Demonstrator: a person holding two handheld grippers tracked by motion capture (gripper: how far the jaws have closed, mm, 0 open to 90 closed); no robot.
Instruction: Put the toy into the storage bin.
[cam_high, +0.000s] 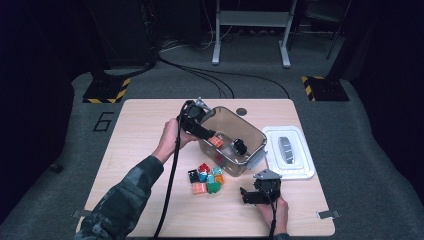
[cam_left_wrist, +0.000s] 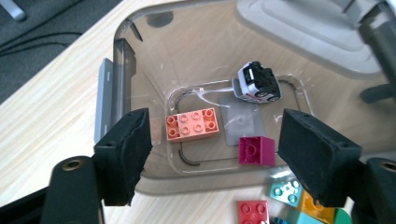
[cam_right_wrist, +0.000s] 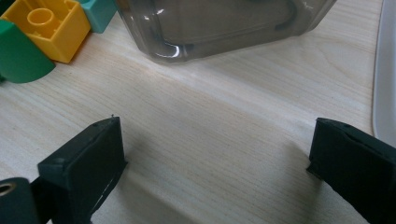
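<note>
Two grippers work at a wooden table (cam_high: 150, 200) in the high view: the left gripper (cam_high: 212, 135) reaches over the rim of a clear plastic bin (cam_high: 255, 135), its tips hard to make out against the bin wall, while the right gripper (cam_high: 243, 195) rests low on the table with jaws spread and nothing between them; a cluster of loose bricks (cam_high: 206, 179) lies just beside the bin, and a white lid (cam_high: 300, 167) sits to its right. Left gripper view: the left gripper (cam_left_wrist: 212, 142) hangs above the bin (cam_left_wrist: 119, 70), jaws spread apart and empty, with a salmon brick (cam_left_wrist: 192, 124) on the bin floor below, a magenta brick (cam_left_wrist: 256, 151) and a small toy car (cam_left_wrist: 258, 83) near it; bricks outside are cut off at the bottom edge. Right gripper view: the right gripper (cam_right_wrist: 215, 149) stands wide open over bare wood, touching no brick; a yellow brick (cam_right_wrist: 49, 25) and a green piece (cam_right_wrist: 18, 58) are cropped at the left
</note>
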